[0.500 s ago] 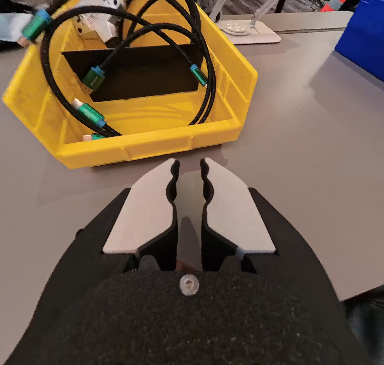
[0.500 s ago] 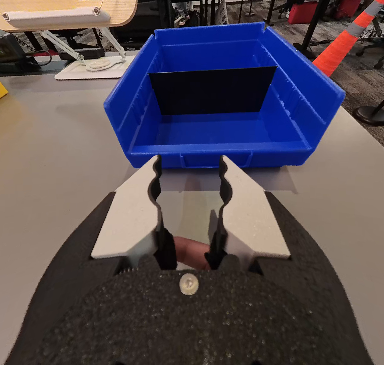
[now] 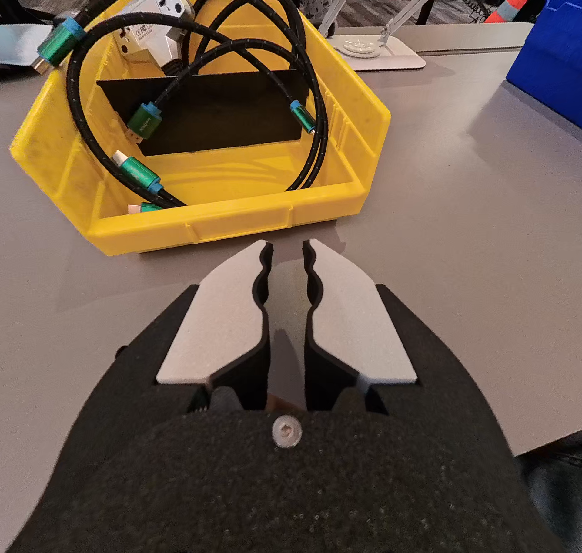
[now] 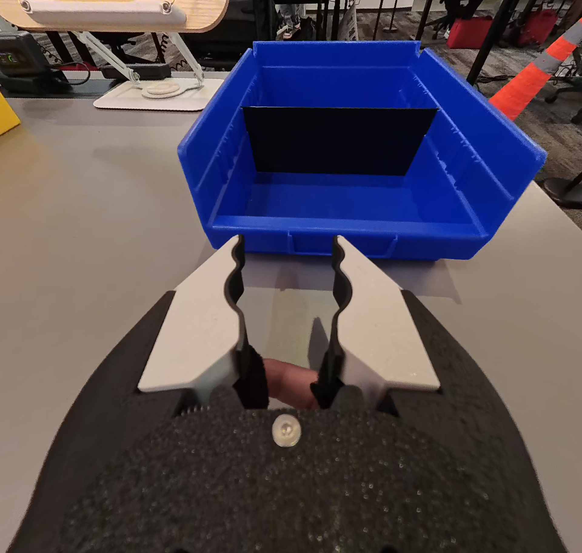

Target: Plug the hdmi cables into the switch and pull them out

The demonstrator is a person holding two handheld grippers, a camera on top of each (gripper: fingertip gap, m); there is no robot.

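A yellow bin (image 3: pixel 239 222) stands on the grey table just ahead of my left gripper (image 3: pixel 288 248). It holds coiled black braided HDMI cables (image 3: pixel 321 134) with green plugs (image 3: pixel 145 125). One plug (image 3: pixel 59 41) hangs over the bin's back left rim. The silver-white switch (image 3: pixel 157 18) lies tilted at the back of the bin, under the cables. My left gripper's jaws stand narrowly apart and hold nothing. My right gripper (image 4: pixel 288 244) is open wider, empty, in front of an empty blue bin (image 4: pixel 346 222).
Each bin has a black divider (image 3: pixel 220 115) (image 4: pixel 337 140). The blue bin's corner (image 3: pixel 551 65) shows at the right of the left wrist view. A white stand base (image 4: pixel 154 93) sits at the table's back. The table's right edge (image 4: pixel 554 213) runs beside the blue bin; an orange cone (image 4: pixel 532 74) stands beyond. Left tips to right tips: about 55 cm. The left tips stand about 20 cm off the silver-white switch (image 3: pixel 157 18).
Almost nothing. The blue bin sits slightly further right in the right wrist view. Both grippers' jaw gaps are unchanged.
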